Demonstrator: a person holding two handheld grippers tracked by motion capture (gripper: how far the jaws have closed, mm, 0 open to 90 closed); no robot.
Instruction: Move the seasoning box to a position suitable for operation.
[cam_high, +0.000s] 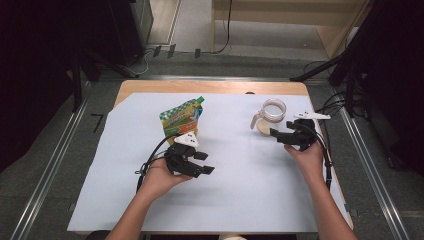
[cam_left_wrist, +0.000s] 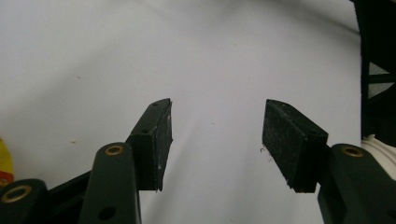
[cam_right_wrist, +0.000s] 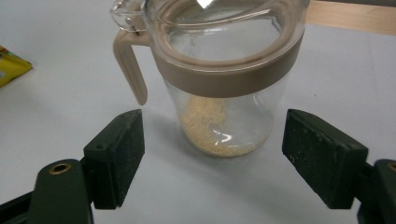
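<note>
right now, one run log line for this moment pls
left claw: open, empty | right claw: open, facing jar, not touching | pouch: standing behind left hand

Clear glossy glass jar (cam_right_wrist: 224, 107) with a smooth beige plastic collar, on matt white paper (cam_high: 240, 170)

High cam overhead; gripper cams close, tabletop-level (shared jar (cam_high: 272, 116)).

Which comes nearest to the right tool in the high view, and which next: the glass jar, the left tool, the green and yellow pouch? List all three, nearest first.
1. Glass jar: standing just in front of the right tool, whose jaws are open toward it.
2. Left tool: across the white sheet, toward the person's left, jaws open and empty.
3. Green and yellow pouch: farther left, beyond the left tool.
</note>
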